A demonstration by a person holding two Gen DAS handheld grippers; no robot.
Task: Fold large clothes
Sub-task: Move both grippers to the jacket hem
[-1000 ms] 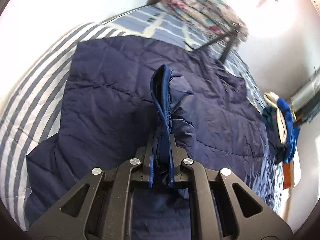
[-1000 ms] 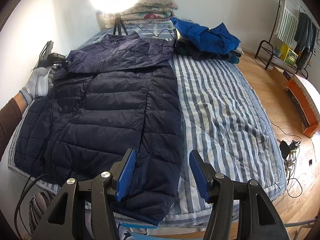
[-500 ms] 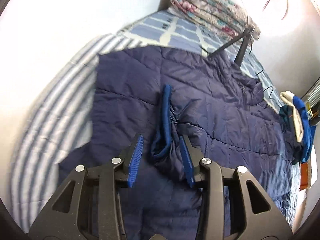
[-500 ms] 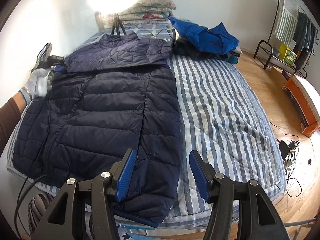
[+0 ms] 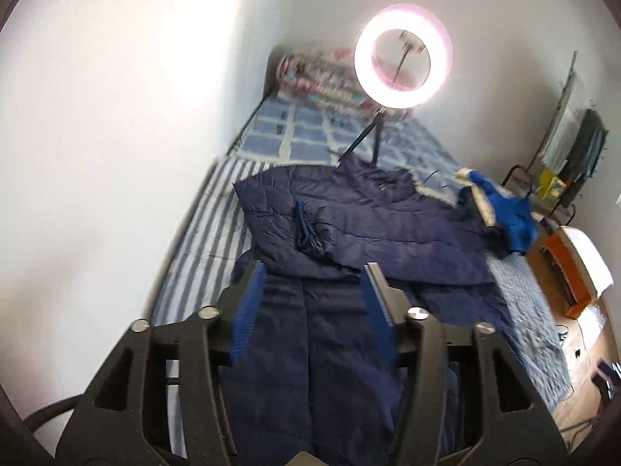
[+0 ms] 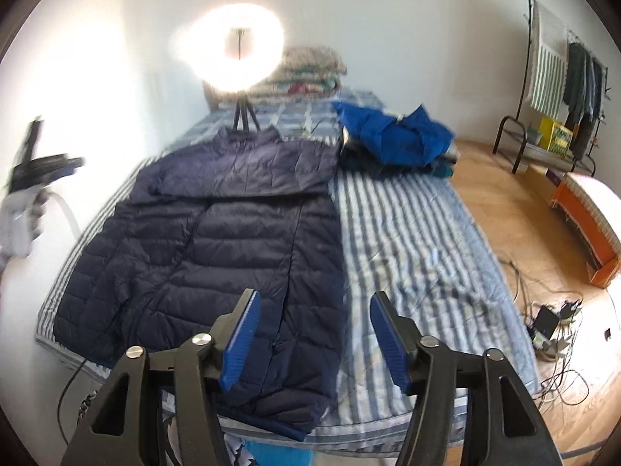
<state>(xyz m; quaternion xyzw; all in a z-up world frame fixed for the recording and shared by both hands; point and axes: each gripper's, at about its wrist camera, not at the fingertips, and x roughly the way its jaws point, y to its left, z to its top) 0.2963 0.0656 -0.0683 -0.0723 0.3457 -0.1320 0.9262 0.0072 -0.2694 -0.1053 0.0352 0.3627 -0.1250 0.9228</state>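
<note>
A navy quilted puffer jacket (image 6: 217,229) lies flat on the striped bed (image 6: 407,225), its sleeve folded across the chest. In the left wrist view the jacket (image 5: 341,310) stretches away below, and the sleeve cuff (image 5: 304,229) rests loose on it. My left gripper (image 5: 314,283) hovers above the jacket with its jaws opening and nothing between them; it also shows blurred at the left edge (image 6: 50,167) of the right wrist view, in a gloved hand. My right gripper (image 6: 314,310) hangs over the jacket's hem, its jaws opening and bare.
A lit ring light on a tripod (image 6: 233,46) stands at the head of the bed beside folded quilts (image 6: 310,73). A blue garment pile (image 6: 396,136) sits at the bed's far right. A clothes rack (image 6: 559,89), an orange box (image 6: 586,217) and cables (image 6: 551,322) occupy the wooden floor.
My left gripper let go of the sleeve cuff, opened and pulled back and up from the jacket. My right gripper rose a little and widened slightly.
</note>
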